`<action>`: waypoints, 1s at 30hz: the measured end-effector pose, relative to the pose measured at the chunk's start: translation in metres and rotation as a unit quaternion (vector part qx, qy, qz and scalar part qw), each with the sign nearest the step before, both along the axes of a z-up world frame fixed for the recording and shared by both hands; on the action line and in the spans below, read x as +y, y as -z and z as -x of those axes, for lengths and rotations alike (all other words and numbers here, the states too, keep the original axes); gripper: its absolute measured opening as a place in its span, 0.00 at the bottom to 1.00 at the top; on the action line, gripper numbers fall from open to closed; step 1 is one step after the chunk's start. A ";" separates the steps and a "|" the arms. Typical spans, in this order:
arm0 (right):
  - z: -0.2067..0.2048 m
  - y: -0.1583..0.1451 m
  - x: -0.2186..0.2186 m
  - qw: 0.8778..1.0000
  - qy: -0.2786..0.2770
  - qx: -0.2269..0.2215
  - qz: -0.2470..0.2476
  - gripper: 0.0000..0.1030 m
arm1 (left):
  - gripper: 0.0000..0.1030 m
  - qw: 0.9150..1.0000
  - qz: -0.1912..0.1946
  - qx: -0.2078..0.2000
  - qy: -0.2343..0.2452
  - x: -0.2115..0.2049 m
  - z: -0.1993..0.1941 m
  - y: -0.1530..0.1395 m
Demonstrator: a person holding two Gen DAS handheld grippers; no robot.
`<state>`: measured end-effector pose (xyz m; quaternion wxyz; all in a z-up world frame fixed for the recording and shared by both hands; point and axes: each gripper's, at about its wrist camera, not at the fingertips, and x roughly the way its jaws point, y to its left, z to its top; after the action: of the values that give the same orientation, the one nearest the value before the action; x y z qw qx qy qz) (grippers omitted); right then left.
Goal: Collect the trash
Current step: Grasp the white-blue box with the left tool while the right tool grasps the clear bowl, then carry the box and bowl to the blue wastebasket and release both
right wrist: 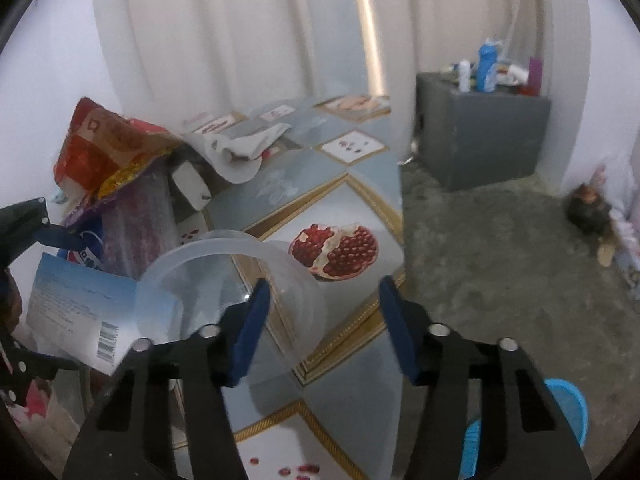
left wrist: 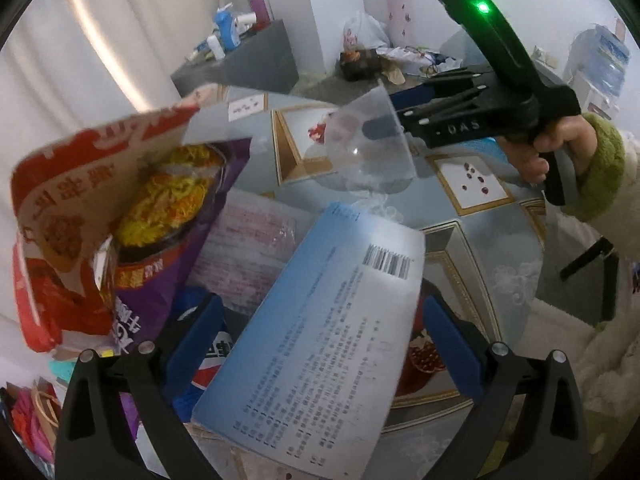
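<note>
Hovering over the bench (right wrist: 280, 196), left gripper (left wrist: 320, 344) jaws spread around a blue-white packet (left wrist: 316, 344), right gripper (right wrist: 324, 320) jaws released beside a clear cup (right wrist: 224, 280).

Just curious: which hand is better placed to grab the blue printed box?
Left. The box already lies between the left gripper's open fingers; the right gripper has a clear cup on one finger.

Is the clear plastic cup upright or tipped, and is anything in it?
Tipped on its side; the cup shows its open mouth and looks empty.
</note>
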<state>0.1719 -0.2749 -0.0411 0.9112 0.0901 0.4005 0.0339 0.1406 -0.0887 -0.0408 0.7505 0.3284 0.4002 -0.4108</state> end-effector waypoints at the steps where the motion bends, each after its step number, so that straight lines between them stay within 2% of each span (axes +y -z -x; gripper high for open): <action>1: -0.001 0.001 -0.001 1.000 -0.003 0.003 -0.005 0.36 | 0.95 1.000 -0.001 0.004 -0.003 0.000 0.000 0.000; 4: -0.002 0.004 -0.001 1.000 -0.009 0.005 -0.016 0.21 | 0.95 1.000 -0.003 0.024 -0.011 0.001 -0.005 0.003; 7: 0.002 0.001 -0.002 0.999 -0.010 -0.002 -0.031 0.14 | 0.92 1.000 -0.007 0.028 -0.009 0.003 0.001 0.006; 8: 0.003 0.000 -0.003 0.999 -0.009 -0.005 -0.034 0.11 | 0.87 1.000 -0.012 0.028 -0.007 0.001 0.001 0.007; 11: 0.011 -0.005 -0.004 0.999 0.003 -0.013 -0.031 0.05 | 0.86 0.999 -0.021 0.025 -0.006 0.001 0.005 0.010; 13: 0.016 -0.006 -0.005 0.999 0.015 -0.011 -0.033 0.04 | 0.84 0.999 -0.026 0.029 -0.010 0.001 0.006 0.010; 16: 0.024 -0.007 -0.006 0.999 0.031 -0.010 -0.037 0.04 | 0.74 0.999 -0.027 0.034 -0.020 0.003 0.009 0.011; 20: 0.041 -0.012 -0.011 0.997 0.057 -0.012 -0.044 0.04 | 0.61 0.998 -0.013 0.041 -0.037 0.002 0.005 0.006; 22: 0.051 -0.014 -0.014 0.996 0.072 -0.016 -0.053 0.04 | 0.58 0.998 -0.006 0.044 -0.046 0.003 0.006 0.003; 26: 0.069 -0.019 -0.017 0.993 0.096 -0.020 -0.072 0.04 | 0.57 0.998 -0.008 0.039 -0.057 0.001 0.012 0.001; 28: 0.078 -0.021 -0.016 0.992 0.103 -0.021 -0.077 0.04 | 0.61 0.997 -0.014 0.041 -0.057 -0.001 0.017 0.002; 30: 0.087 -0.023 -0.014 0.991 0.109 -0.022 -0.079 0.04 | 0.76 0.997 -0.018 0.054 -0.058 -0.005 0.017 0.006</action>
<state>0.0846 -0.2888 -0.0185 0.9082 0.2041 0.3639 -0.0325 0.1236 -0.0940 -0.0473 0.7443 0.2958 0.4655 -0.3766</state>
